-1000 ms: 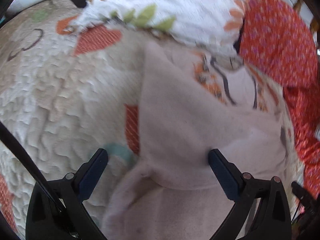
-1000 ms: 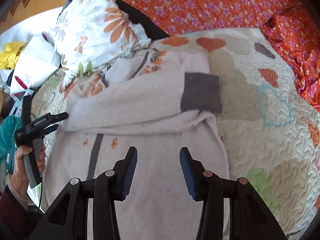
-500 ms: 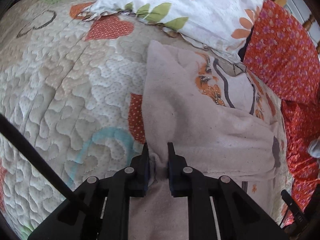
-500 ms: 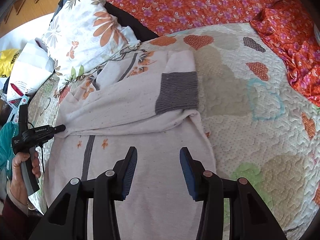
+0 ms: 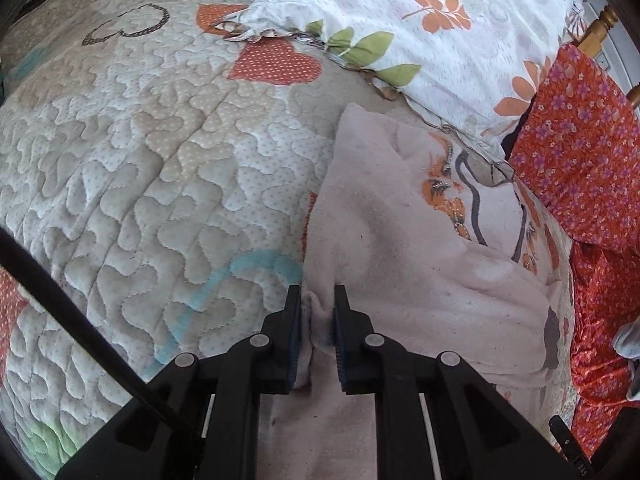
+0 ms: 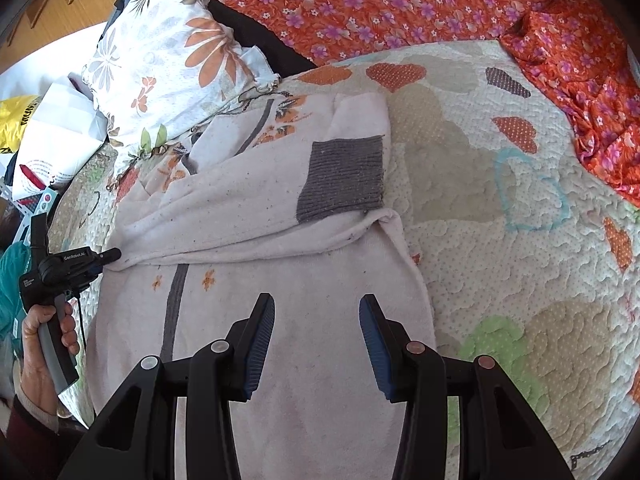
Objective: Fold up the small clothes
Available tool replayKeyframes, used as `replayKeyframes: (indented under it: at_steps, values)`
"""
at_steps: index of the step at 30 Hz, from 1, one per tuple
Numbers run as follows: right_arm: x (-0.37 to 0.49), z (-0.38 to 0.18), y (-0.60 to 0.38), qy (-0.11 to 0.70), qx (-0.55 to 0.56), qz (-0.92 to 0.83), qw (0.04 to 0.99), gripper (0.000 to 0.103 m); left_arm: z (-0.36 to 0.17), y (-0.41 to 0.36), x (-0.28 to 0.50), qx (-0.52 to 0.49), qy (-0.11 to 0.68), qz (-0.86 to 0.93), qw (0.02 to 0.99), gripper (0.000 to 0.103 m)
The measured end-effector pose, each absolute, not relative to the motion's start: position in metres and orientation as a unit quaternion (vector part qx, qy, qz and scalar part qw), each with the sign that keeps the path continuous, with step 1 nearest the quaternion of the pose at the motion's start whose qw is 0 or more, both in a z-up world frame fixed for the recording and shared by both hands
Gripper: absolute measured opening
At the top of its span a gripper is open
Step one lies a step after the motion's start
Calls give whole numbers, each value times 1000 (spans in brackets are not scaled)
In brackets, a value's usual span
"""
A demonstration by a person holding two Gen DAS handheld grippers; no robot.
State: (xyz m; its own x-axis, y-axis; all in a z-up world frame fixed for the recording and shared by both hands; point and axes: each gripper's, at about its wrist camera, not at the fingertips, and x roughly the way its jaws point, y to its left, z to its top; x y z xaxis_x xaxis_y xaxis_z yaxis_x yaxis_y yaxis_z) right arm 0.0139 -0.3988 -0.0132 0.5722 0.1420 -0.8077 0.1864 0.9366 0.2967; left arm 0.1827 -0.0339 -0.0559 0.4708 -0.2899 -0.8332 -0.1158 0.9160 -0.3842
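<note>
A pale pink sweater (image 6: pixel 288 312) with grey stripes and orange flower prints lies on the quilted bedspread (image 6: pixel 500 248). One sleeve with a grey ribbed cuff (image 6: pixel 340 178) is folded across its chest. My left gripper (image 5: pixel 317 304) is shut on a bunched fold at the sweater's (image 5: pixel 400 248) left edge; in the right wrist view the same left gripper (image 6: pixel 114 256) pinches that edge, held by a hand. My right gripper (image 6: pixel 317 312) hovers over the sweater's lower body, jaws apart with nothing between them.
A white floral pillow (image 6: pixel 168 64) lies behind the sweater, the same pillow (image 5: pixel 440 24) in the left wrist view. Orange flowered fabric (image 6: pixel 400 4) covers the back and right. White paper bags (image 6: pixel 56 136) sit at far left. Bare quilt (image 5: pixel 140 180) spreads left of the sweater.
My left gripper went from wide open to shut on the sweater's edge fold, then shifted a little with it. My right gripper stayed as it was.
</note>
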Motion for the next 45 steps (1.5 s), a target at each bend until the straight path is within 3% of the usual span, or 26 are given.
replayKeyframes:
  at_steps: [5, 8, 11, 13, 15, 16, 22, 27, 34, 39, 45]
  values:
    - [14, -14, -390, 466, 169, -6, 869, 48, -53, -24, 176, -196, 507, -22, 839, 15]
    - [14, -16, -385, 468, 161, 1, 869, 48, -50, -15, 169, -190, 505, -1, 842, 22]
    - [14, -16, -381, 470, 156, 4, 869, 48, -48, -6, 153, -164, 507, 27, 846, 23]
    - [13, -15, -379, 469, 154, 4, 870, 48, -43, 0, 131, -140, 505, 34, 851, 30]
    - [12, -15, -379, 469, 154, 4, 870, 48, -35, 5, 103, -125, 489, 28, 863, 55]
    - [12, -16, -378, 469, 156, 5, 870, 48, -32, 6, 89, -112, 480, 35, 869, 59]
    - [16, -19, -366, 472, 152, 15, 868, 48, -6, -7, 53, -42, 425, 39, 903, 65]
    - [19, -24, -343, 479, 119, 22, 869, 48, 24, -36, 46, -22, 374, 9, 927, 79]
    - [21, -32, -324, 484, 62, 26, 872, 48, 19, -56, 61, -70, 399, -37, 914, 82]
    - [24, -35, -327, 487, 65, 27, 870, 48, -9, -53, 74, -82, 433, -33, 897, 82]
    - [31, -40, -326, 492, 67, 29, 868, 48, -6, -45, 79, -81, 424, -27, 901, 82]
